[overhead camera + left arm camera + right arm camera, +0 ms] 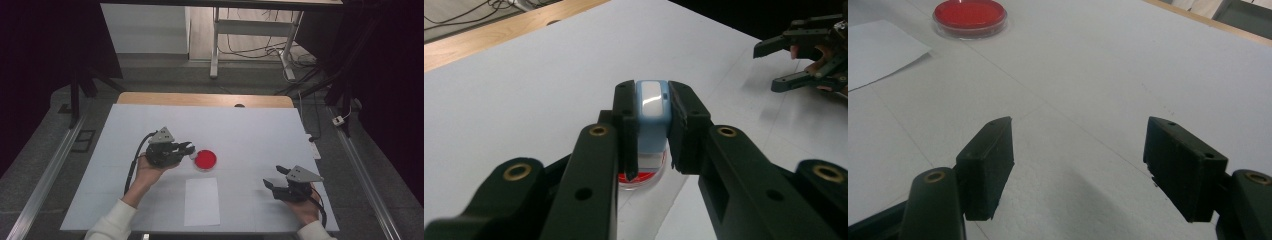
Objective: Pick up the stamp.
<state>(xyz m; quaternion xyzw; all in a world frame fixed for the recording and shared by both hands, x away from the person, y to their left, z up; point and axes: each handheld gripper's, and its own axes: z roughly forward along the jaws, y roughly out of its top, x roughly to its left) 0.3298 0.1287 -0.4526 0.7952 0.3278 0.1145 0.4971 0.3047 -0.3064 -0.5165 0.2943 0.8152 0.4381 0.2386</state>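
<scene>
Left gripper (pixel 189 147), left of centre in the high view, clamped on a small light-blue stamp-like block (pixel 652 107), held just above the near rim of a red ink-pad dish (pixel 205 160) at mid-frame. Right gripper (pixel 1080 167) at lower right of the high view, jaws spread, grasping nothing. Probably the inking step: next, press block down onto the red pad, then carry toward the white paper sheet (pixel 202 201) below centre.
</scene>
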